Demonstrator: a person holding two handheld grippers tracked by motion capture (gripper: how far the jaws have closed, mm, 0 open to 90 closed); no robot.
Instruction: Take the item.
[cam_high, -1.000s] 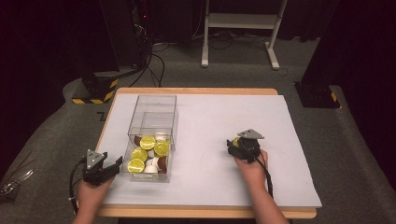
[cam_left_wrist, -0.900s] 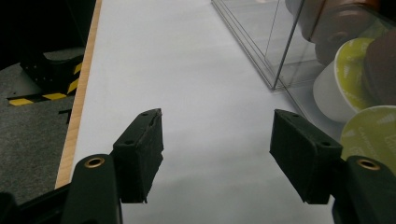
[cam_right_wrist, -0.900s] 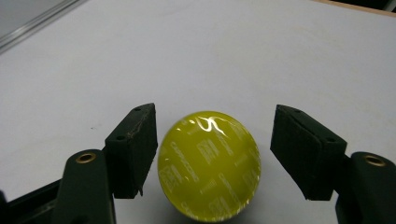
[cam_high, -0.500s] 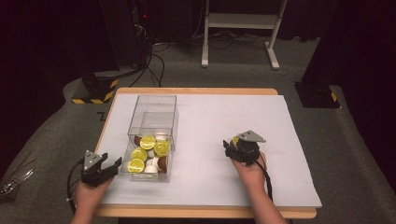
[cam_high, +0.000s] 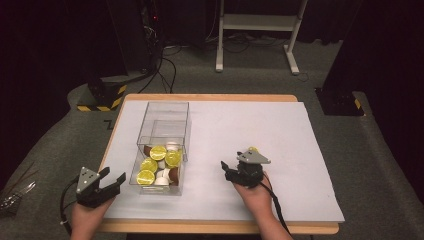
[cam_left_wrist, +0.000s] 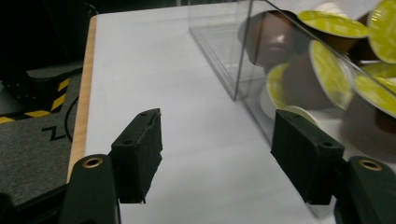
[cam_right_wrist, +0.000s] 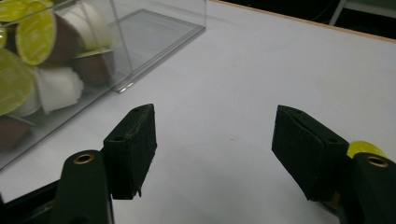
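A clear plastic box (cam_high: 162, 145) stands on the white table (cam_high: 280, 135) left of centre. Its near end holds several coffee capsules (cam_high: 158, 152) with lime-green lids, brown and white bodies. My left gripper (cam_high: 113, 175) is at the table's front left corner, open and empty (cam_left_wrist: 217, 158), with the box wall (cam_left_wrist: 261, 93) just right of its jaws. My right gripper (cam_high: 226, 170) is right of the box, pointing toward it; its jaws have just been opening, with nothing between them (cam_right_wrist: 215, 149). One green-lidded capsule (cam_high: 253, 149) sits just behind it, peeking past a jaw (cam_right_wrist: 366, 148).
The far half of the box (cam_high: 167, 112) has nothing in it. Beyond the table, on the grey floor, lie a black-and-yellow striped block (cam_high: 102, 95), cables (cam_high: 165, 65) and a white stand's legs (cam_high: 255, 30). The wooden table edge (cam_high: 220, 227) runs along the front.
My right gripper has drawn back toward the front edge and a little left, jaws wider. The left gripper has shifted slightly left and nearer the person.
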